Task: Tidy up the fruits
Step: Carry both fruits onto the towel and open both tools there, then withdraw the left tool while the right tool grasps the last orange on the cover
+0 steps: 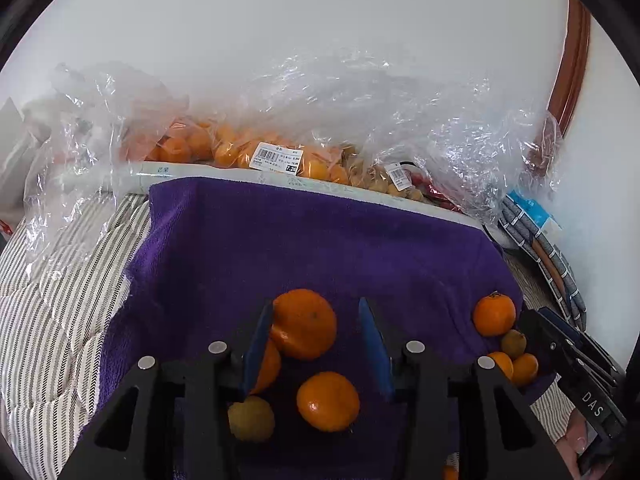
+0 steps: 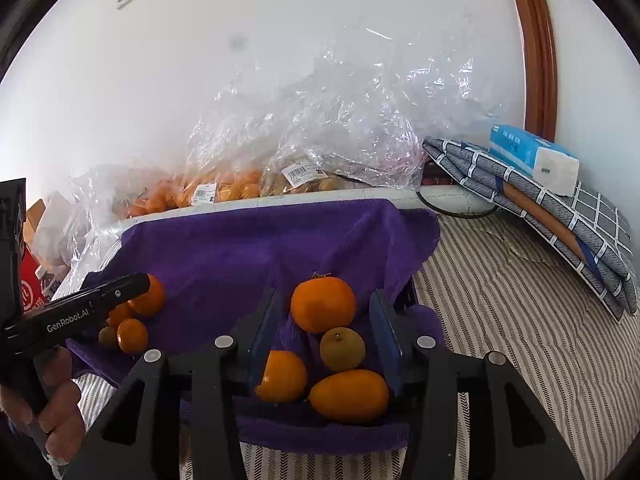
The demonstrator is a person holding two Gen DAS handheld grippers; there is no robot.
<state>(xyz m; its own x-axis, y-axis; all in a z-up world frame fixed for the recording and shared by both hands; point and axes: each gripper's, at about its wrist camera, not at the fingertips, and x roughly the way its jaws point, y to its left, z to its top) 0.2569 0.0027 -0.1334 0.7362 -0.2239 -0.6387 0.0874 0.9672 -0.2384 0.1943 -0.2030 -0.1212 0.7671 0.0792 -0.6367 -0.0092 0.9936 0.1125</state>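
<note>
A purple towel (image 1: 320,240) (image 2: 260,248) holds two groups of small fruit. In the left wrist view my left gripper (image 1: 316,306) is open around a large orange (image 1: 304,324); a gap shows on the orange's right side. Below it lie another orange (image 1: 328,400) and a yellowish fruit (image 1: 252,418). My right gripper (image 2: 325,296) is open over an orange (image 2: 323,304), a greenish fruit (image 2: 342,349), a round orange (image 2: 282,376) and an oblong orange fruit (image 2: 349,396); its pads press on none of them. The left gripper's black body (image 2: 100,300) shows at the left of the right wrist view.
Clear plastic bags of oranges (image 1: 240,152) (image 2: 224,188) with price labels lie behind the towel against a white wall. Striped bedding (image 1: 60,320) (image 2: 520,340) surrounds it. A folded checked cloth (image 2: 560,232) with a tissue pack (image 2: 532,156) sits at the right. A hand (image 2: 56,400) grips the left tool.
</note>
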